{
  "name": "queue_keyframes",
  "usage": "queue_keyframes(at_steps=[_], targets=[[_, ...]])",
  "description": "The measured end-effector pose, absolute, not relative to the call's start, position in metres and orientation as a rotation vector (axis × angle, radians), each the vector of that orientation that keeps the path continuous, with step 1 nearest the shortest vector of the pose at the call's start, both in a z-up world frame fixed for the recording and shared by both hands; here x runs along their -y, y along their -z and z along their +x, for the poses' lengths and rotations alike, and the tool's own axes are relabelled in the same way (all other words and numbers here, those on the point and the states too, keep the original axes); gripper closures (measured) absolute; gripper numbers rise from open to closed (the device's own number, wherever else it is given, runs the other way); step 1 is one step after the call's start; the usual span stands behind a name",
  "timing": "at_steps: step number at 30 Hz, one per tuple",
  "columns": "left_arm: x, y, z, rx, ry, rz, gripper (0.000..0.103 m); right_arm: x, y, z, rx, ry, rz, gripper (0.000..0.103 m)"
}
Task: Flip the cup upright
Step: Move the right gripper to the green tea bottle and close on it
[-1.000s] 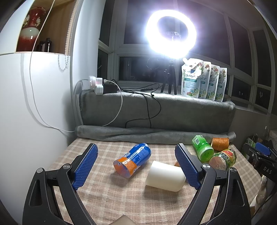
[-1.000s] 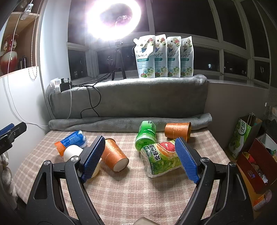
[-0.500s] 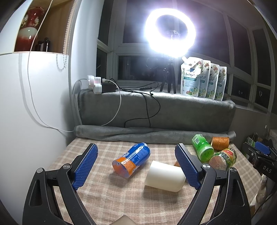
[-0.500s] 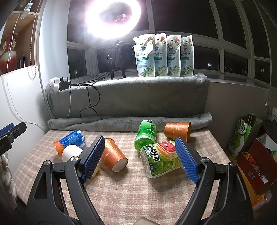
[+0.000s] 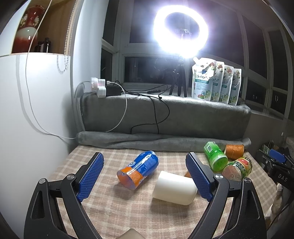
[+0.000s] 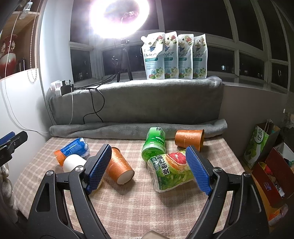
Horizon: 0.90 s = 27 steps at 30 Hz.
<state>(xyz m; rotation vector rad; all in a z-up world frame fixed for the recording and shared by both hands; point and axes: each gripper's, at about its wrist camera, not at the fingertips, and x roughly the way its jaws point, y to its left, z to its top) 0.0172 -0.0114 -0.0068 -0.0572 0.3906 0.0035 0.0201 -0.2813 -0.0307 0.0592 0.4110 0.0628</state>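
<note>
In the left wrist view the orange cup near the white cup [image 5: 174, 187] is almost wholly hidden behind the right finger of the left hand-held gripper [image 5: 145, 174]; only a sliver shows. In the right wrist view the white cup [image 6: 74, 162] is partly covered by the left finger of the right hand-held gripper [image 6: 148, 167], and the grapefruit tea bottle [image 6: 170, 170] runs behind its right finger. A pale object at the bottom edge of both views is cut off and cannot be identified.

All cups lie on their sides on the checked tabletop [image 6: 139, 202]. The near orange cup [image 6: 119, 166] shows a white round end towards the camera. The far orange cup [image 6: 189, 138] rests against the rolled grey blanket [image 6: 128, 128]. Whether any cup holds anything cannot be told. A paper bag [image 6: 261, 145] and a red box [image 6: 272, 174] stand off the right edge, contents unclear.

Both hand-held grippers are spread wide, holding nothing, above the near edge. The white cup lies just beside the blue and orange can [image 5: 137, 169]. The green bottle [image 6: 154, 145] lies between the two orange cups, touching the grapefruit tea bottle. Four pouches [image 6: 174, 55] stand on the grey ledge beside the ring light [image 6: 119, 16]
</note>
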Motion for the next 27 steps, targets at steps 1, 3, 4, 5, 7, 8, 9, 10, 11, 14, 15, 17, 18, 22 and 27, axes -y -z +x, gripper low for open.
queue_keyframes(at_steps=[1, 3, 4, 5, 7, 8, 9, 10, 11, 14, 15, 17, 18, 22, 27], targets=[[0.011, 0.008, 0.018, -0.394, -0.002, -0.057, 0.012, 0.282, 0.032, 0.023, -0.418, -0.066, 0.059, 0.018], [0.011, 0.009, 0.021, -0.405, 0.000, -0.057, 0.012, 0.285, 0.036, 0.026, -0.432, -0.074, 0.060, 0.018], [0.010, 0.011, 0.022, -0.411, 0.002, -0.058, 0.012, 0.285, 0.036, 0.031, -0.442, -0.079, 0.059, 0.018], [0.010, 0.012, 0.024, -0.418, 0.003, -0.057, 0.012, 0.286, 0.036, 0.035, -0.453, -0.083, 0.057, 0.018], [0.010, 0.015, 0.026, -0.437, 0.011, -0.059, 0.012, 0.289, 0.035, 0.046, -0.489, -0.096, 0.055, 0.018], [0.009, 0.018, 0.027, -0.451, 0.017, -0.063, 0.012, 0.292, 0.036, 0.051, -0.511, -0.105, 0.054, 0.018], [0.008, 0.020, 0.028, -0.463, 0.022, -0.067, 0.012, 0.294, 0.035, 0.058, -0.533, -0.112, 0.053, 0.018], [0.008, 0.022, 0.029, -0.476, 0.027, -0.072, 0.012, 0.294, 0.032, 0.066, -0.553, -0.116, 0.051, 0.018], [0.007, 0.025, 0.030, -0.489, 0.031, -0.074, 0.012, 0.297, 0.032, 0.073, -0.571, -0.119, 0.049, 0.018], [0.006, 0.033, 0.031, -0.524, 0.034, -0.075, 0.012, 0.308, 0.031, 0.102, -0.656, -0.130, 0.059, 0.018], [0.005, 0.036, 0.031, -0.534, 0.034, -0.076, 0.012, 0.312, 0.031, 0.113, -0.691, -0.142, 0.076, 0.018], [0.003, 0.040, 0.030, -0.552, 0.035, -0.084, 0.012, 0.321, 0.032, 0.137, -0.757, -0.170, 0.112, 0.018], [0.001, 0.042, 0.030, -0.562, 0.035, -0.091, 0.012, 0.323, 0.033, 0.147, -0.784, -0.173, 0.121, 0.018], [-0.005, 0.047, 0.028, -0.587, 0.032, -0.110, 0.012, 0.326, 0.047, 0.199, -0.947, -0.205, 0.167, 0.018], [-0.016, 0.050, 0.027, -0.604, 0.025, -0.140, 0.012, 0.319, 0.069, 0.244, -1.099, -0.231, 0.176, 0.018]])
